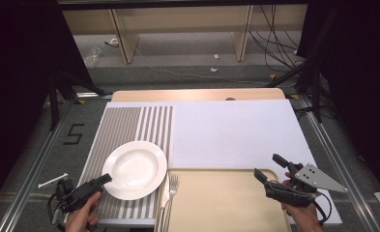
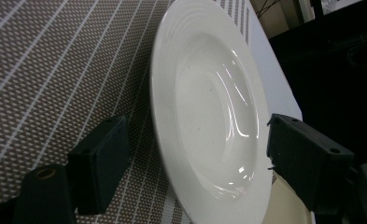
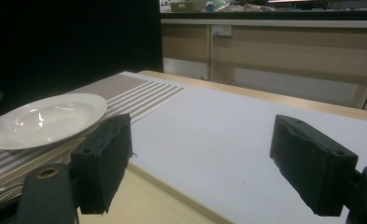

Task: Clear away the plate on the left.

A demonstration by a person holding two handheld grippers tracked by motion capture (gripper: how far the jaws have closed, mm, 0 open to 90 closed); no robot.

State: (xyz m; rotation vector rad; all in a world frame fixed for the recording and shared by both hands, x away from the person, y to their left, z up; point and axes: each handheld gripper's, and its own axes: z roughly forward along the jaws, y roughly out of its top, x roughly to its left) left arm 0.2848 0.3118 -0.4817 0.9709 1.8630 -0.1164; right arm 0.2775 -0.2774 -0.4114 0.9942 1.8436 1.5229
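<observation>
"Where is the left tool [image 1: 105, 179]?"

"Right at the near-left rim of the white plate [image 1: 135, 169]. Its jaws are wide, one on each side of the rim, with nothing pinched yet."

"What does the plate sit on?"

"A striped woven mat [image 1: 124, 125] on the left of the surface [image 1: 236, 130]. The plate is round, smooth and shiny, with a deep middle."

"What's next to it?"

"A metal fork [image 1: 172, 186] lies just to the right, pointing away from the person, beside a tan tray [image 1: 226, 203]."

"And the right tool [image 1: 270, 166]?"

"It hangs over the tray's far right corner, jaws wide, holding nothing. The left one is much nearer the plate, so I think it grabs."
</observation>
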